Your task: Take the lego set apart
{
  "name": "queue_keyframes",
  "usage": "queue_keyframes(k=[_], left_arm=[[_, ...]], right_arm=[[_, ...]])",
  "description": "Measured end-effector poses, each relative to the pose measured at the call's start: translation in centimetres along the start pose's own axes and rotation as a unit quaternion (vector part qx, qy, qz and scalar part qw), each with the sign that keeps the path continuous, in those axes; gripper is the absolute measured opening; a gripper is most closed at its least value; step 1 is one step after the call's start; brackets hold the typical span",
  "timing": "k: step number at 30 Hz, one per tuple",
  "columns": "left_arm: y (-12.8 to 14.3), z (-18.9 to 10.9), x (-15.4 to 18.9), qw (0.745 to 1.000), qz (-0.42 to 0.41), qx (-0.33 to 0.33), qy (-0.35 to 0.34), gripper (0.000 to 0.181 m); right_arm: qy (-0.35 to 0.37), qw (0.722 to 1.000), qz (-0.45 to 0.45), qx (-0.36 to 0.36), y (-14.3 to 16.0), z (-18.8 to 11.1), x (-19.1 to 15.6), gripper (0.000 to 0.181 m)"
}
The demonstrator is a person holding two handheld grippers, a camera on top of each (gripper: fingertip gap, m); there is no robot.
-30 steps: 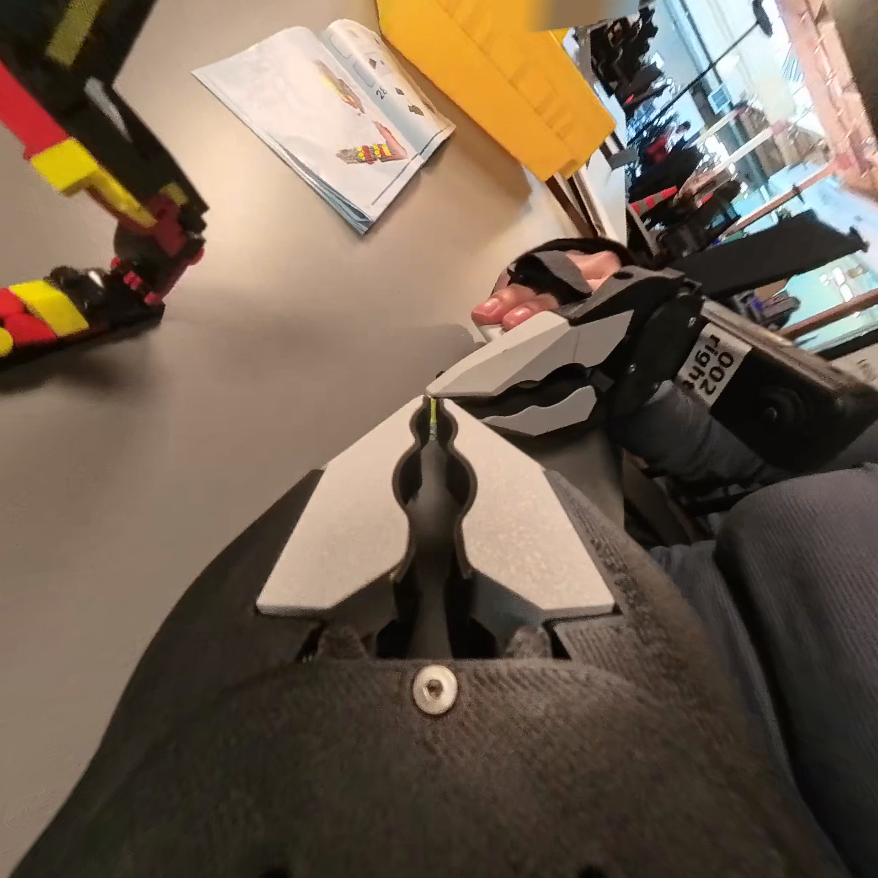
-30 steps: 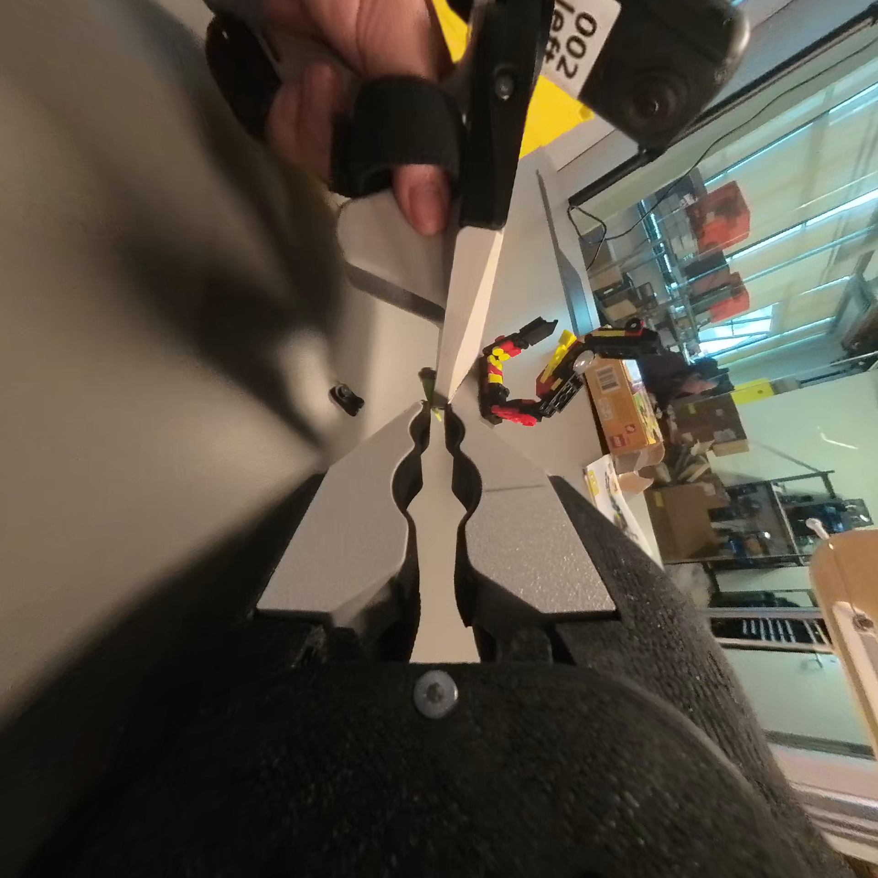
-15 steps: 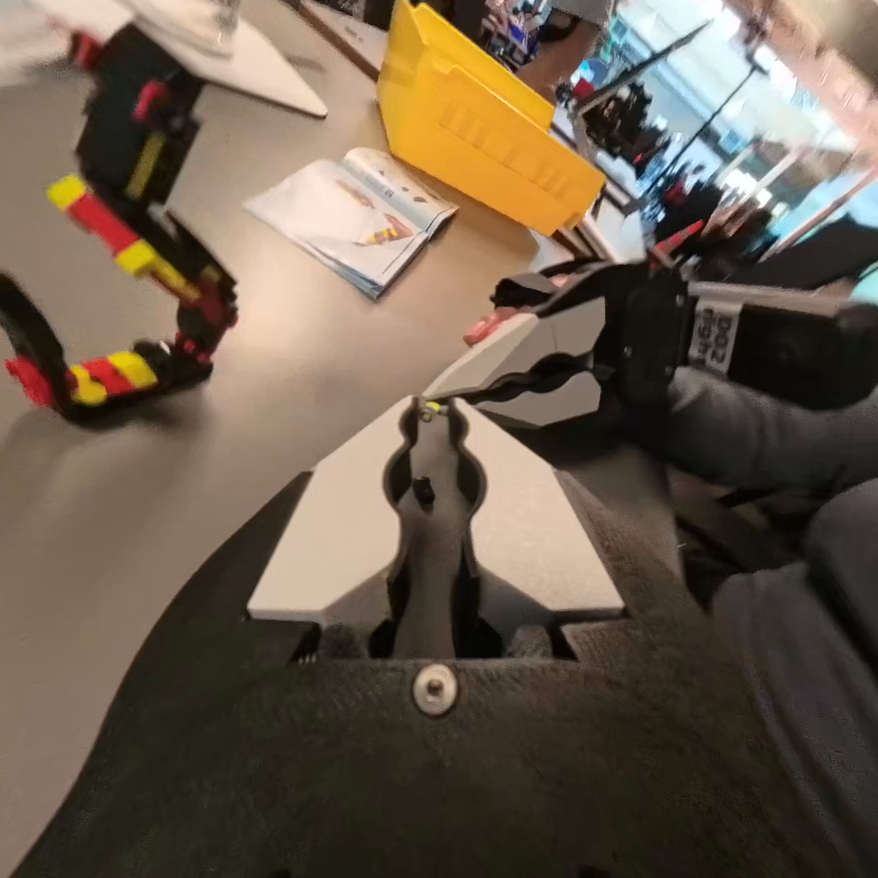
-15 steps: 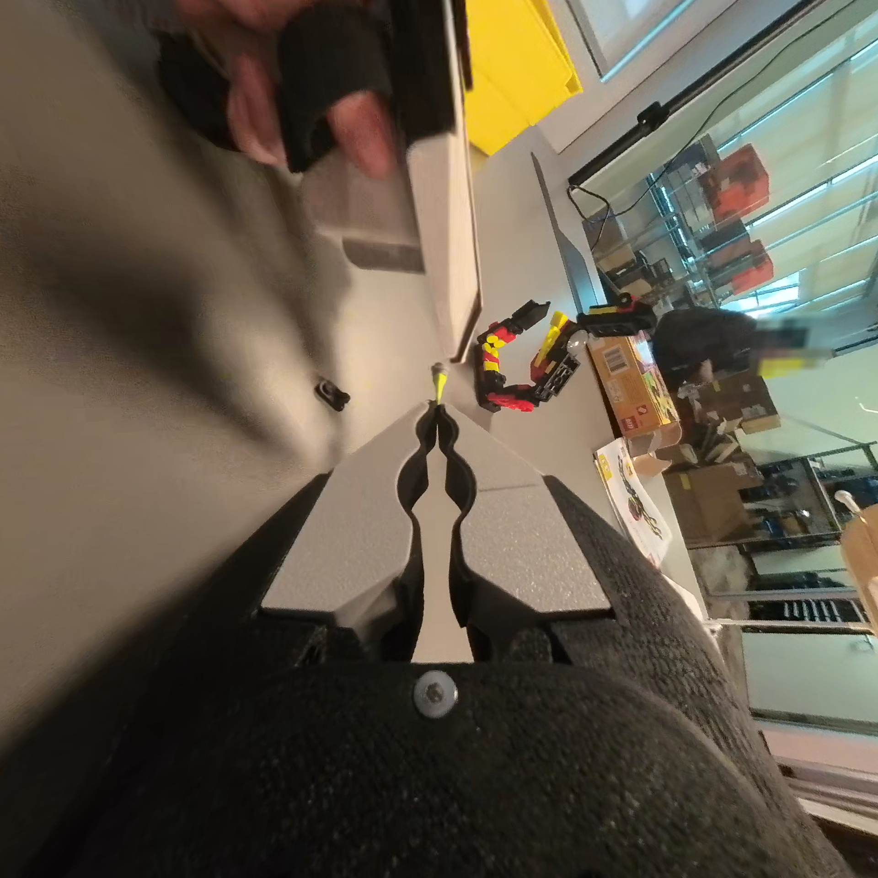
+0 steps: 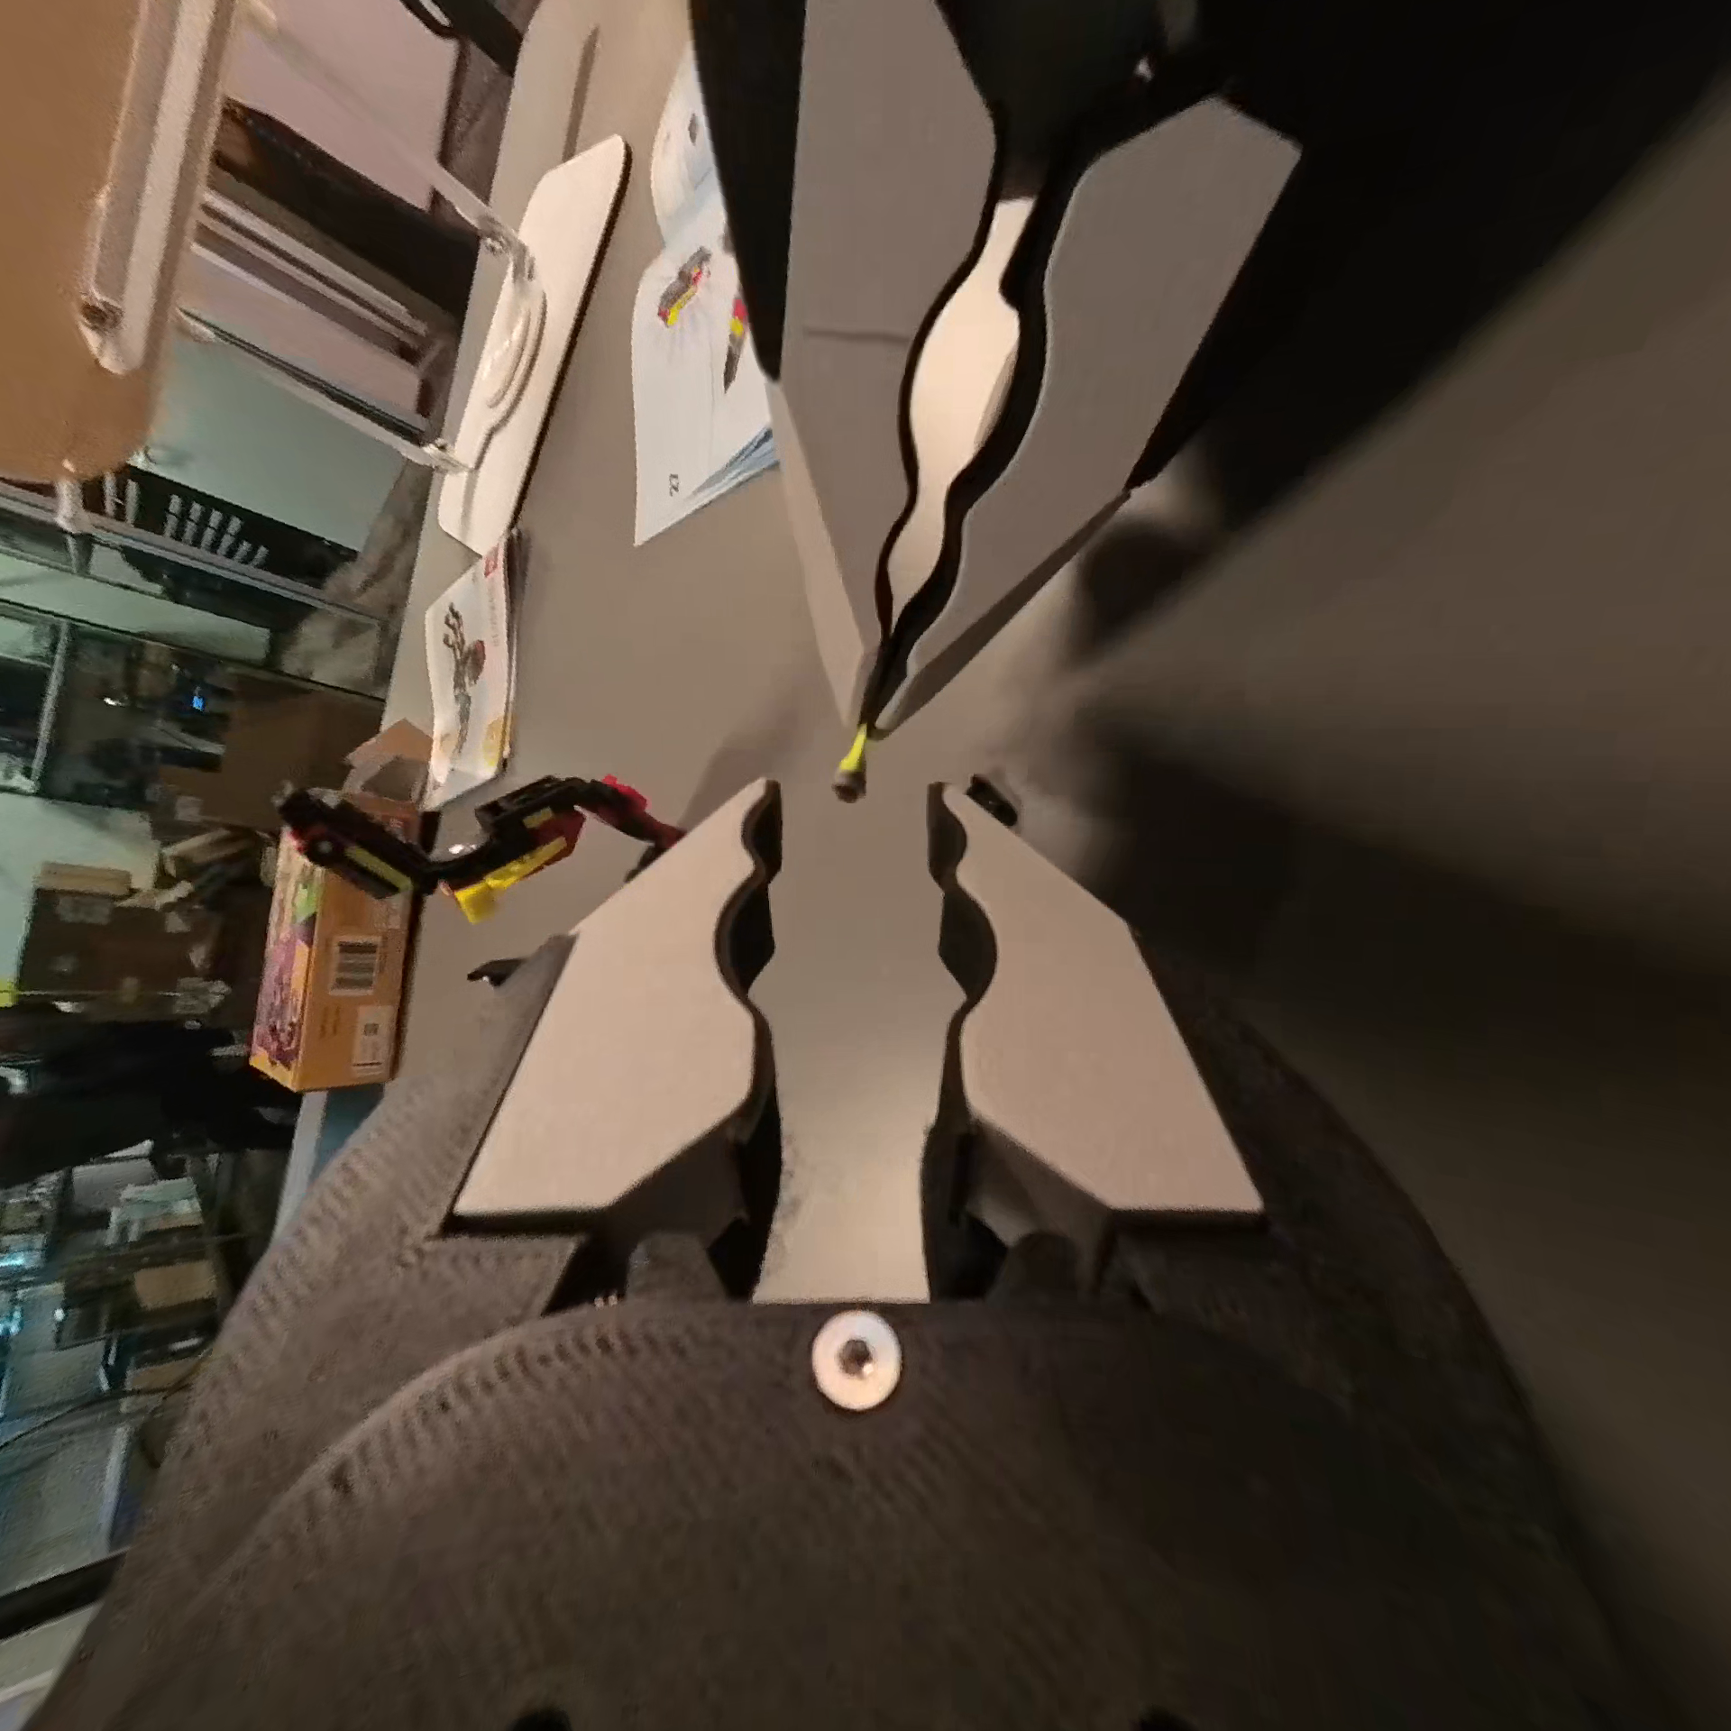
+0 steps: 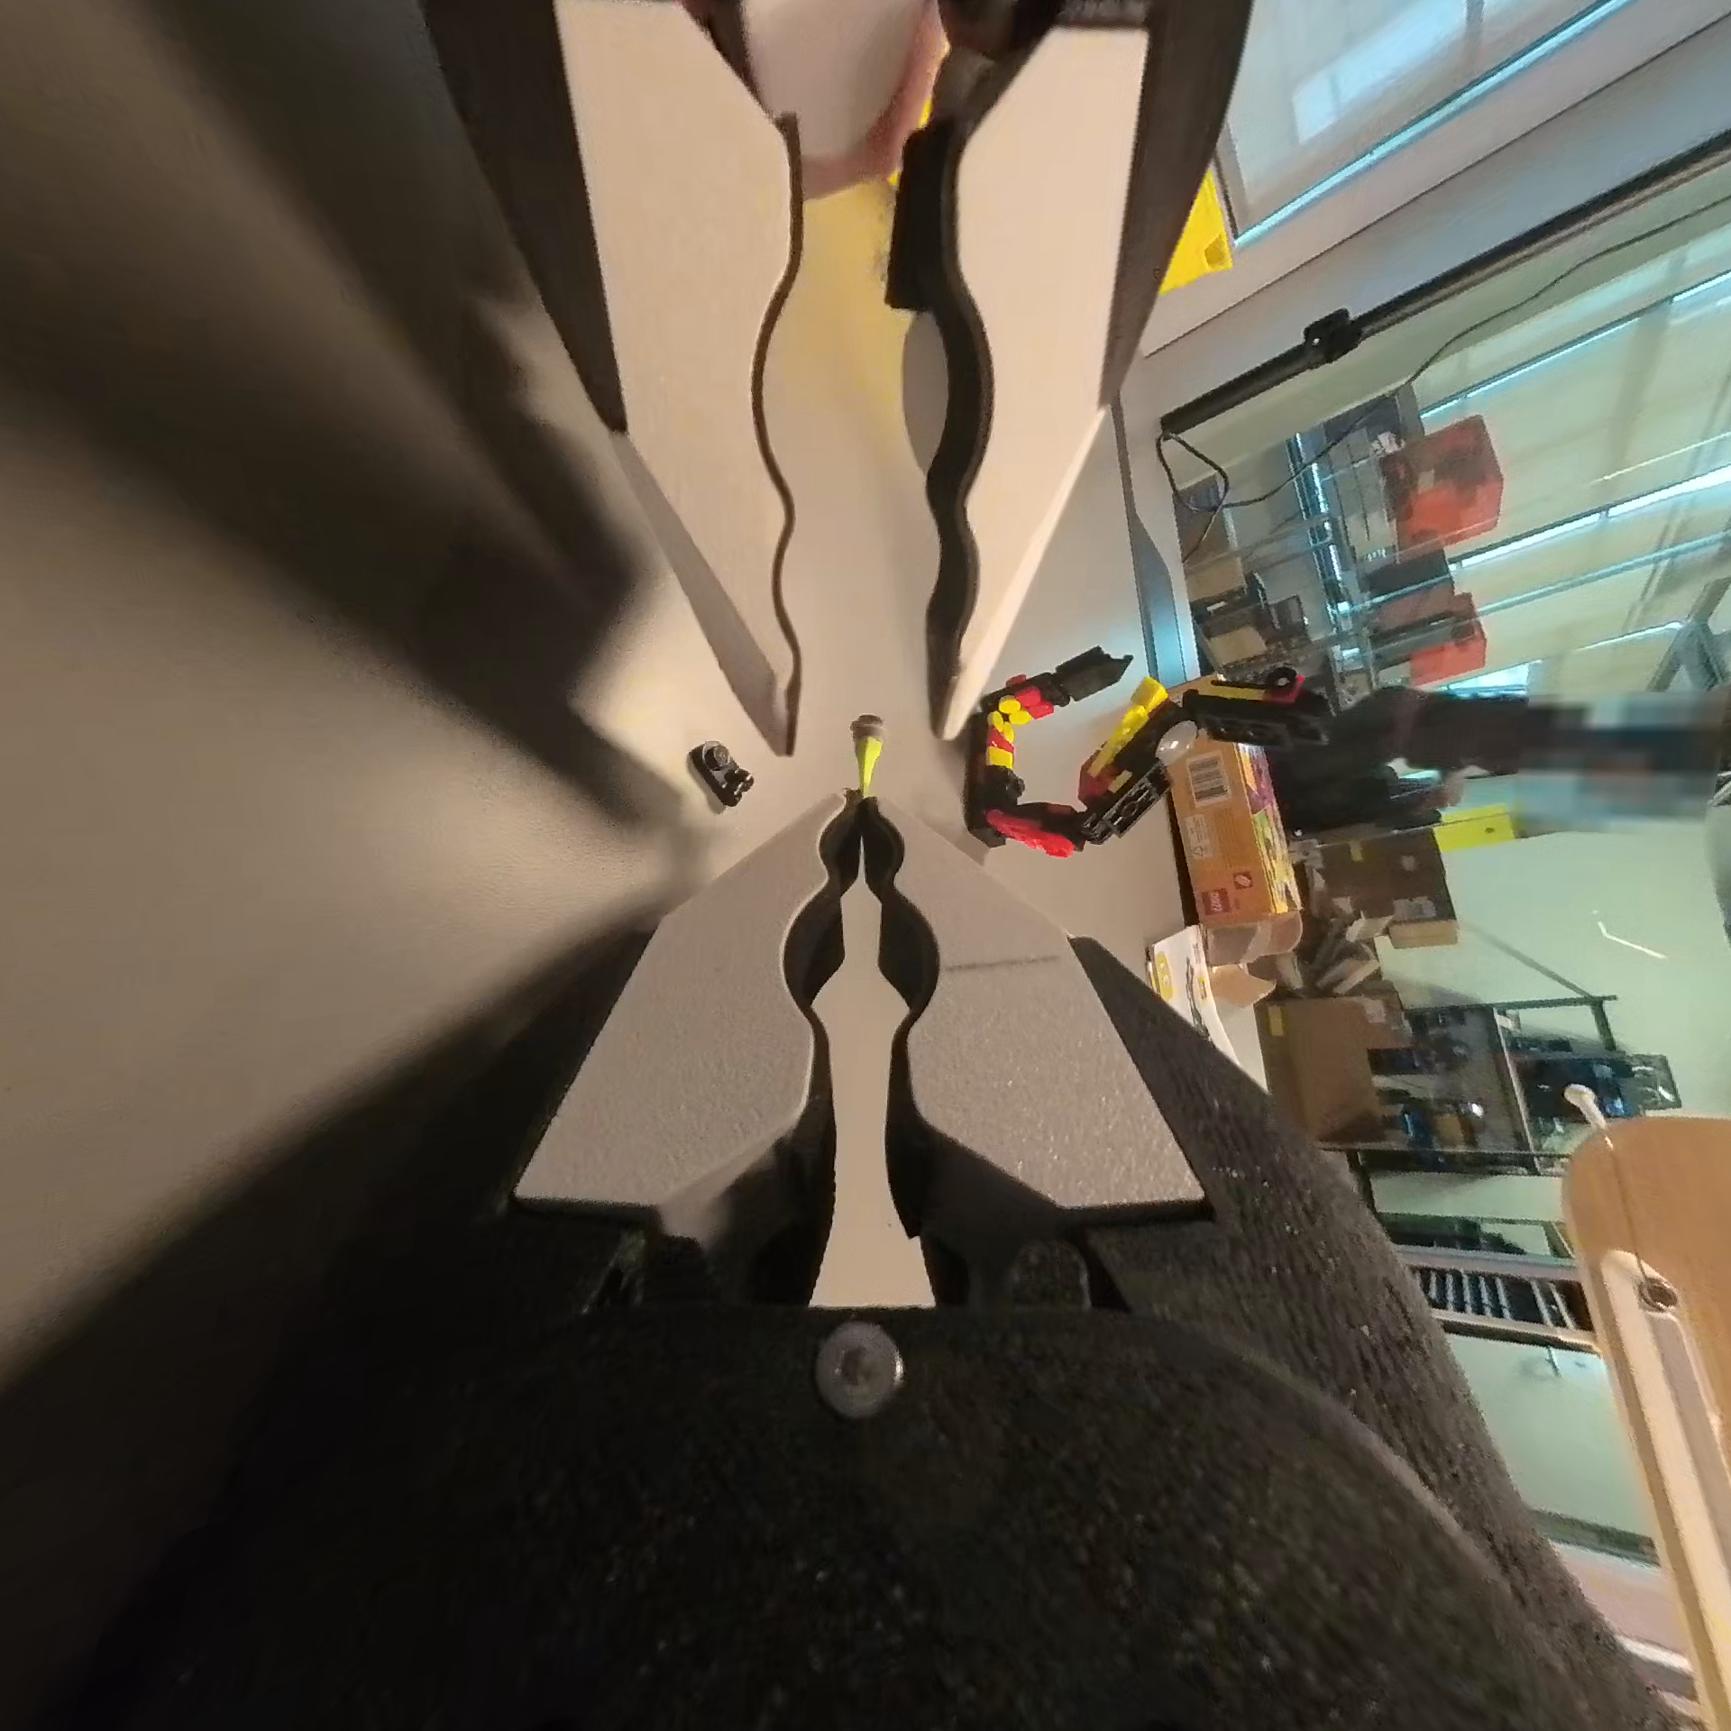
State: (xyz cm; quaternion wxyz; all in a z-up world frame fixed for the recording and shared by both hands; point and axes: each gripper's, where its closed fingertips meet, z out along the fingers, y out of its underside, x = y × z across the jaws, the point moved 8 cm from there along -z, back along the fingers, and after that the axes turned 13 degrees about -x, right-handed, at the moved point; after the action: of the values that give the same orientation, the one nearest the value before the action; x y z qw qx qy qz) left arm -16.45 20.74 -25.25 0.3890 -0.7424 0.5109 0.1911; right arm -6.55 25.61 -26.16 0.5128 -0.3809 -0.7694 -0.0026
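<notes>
Right gripper [image 6: 857, 804]: fingers pinched a small yellow-green lego pin with grey tip [image 6: 866, 749].
Left gripper [image 5: 852, 796]: fingers spread, empty, facing the pin.
Black, red and yellow lego model [image 6: 1077, 749]: stood on grey bench [image 6: 281, 843], right of both.

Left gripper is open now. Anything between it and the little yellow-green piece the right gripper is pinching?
Nothing visible. The left gripper faces the yellow-green piece tip to tip with the right gripper; only bare table shows behind the gap. The small black piece lies off to the side.
</notes>
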Motion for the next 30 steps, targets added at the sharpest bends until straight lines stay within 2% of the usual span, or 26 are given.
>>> queue_keyframes(k=[4,7,10,11,13,14,17,21,23,24,27,30], left_arm=[[-0.1,-0.1,0.3,0.999,0.028,-0.008,-0.014,0.021],[-0.1,0.1,0.4,0.998,0.05,-0.022,-0.026,0.007],[-0.1,0.1,0.3,0.998,0.045,-0.027,-0.026,0.007],[-0.2,0.1,0.2,0.998,0.04,-0.028,-0.028,0.006],[-0.3,0.1,0.1,0.999,0.032,-0.027,-0.025,0.006],[-0.4,0.1,0.1,0.999,0.031,-0.027,-0.025,0.006],[-0.6,0.2,0.3,0.999,0.031,-0.026,-0.026,0.006],[-0.7,-0.1,0.1,0.998,0.019,-0.019,-0.053,0.005],[0.3,-1.1,-0.6,0.994,0.01,-0.045,-0.099,0.0],[1.3,-1.9,-0.9,0.992,-0.002,-0.052,-0.116,0.0],[3.6,-4.3,-1.2,0.991,-0.064,-0.046,-0.109,0.0],[3.7,-5.4,-0.7,0.993,-0.078,-0.028,-0.086,0.0]], right_arm=[[0.001,1.0,-0.002,0.004,0.0,-0.1,0.0,0.0],[-0.002,1.0,-0.007,0.002,0.0,0.0,-0.1,0.0],[0.002,1.0,0.002,0.006,0.1,0.0,0.0,0.0],[0.007,1.0,0.01,0.013,0.0,-0.1,0.1,0.002],[0.007,1.0,0.017,0.024,-0.2,-0.2,0.2,0.017],[0.005,1.0,0.017,0.021,-0.3,-0.2,0.2,0.018],[0.015,1.0,-0.002,0.01,-0.4,0.0,-0.1,0.002],[0.022,1.0,0.001,-0.005,-0.4,-0.2,0.4,0.0],[0.053,0.995,-0.001,-0.084,1.6,0.1,1.2,0.0],[0.065,0.993,0.008,-0.095,2.8,0.1,1.6,0.0],[0.097,0.99,0.098,-0.035,2.7,-0.9,3.5,0.0],[0.133,0.99,0.052,0.007,0.6,-1.3,3.1,0.0]])
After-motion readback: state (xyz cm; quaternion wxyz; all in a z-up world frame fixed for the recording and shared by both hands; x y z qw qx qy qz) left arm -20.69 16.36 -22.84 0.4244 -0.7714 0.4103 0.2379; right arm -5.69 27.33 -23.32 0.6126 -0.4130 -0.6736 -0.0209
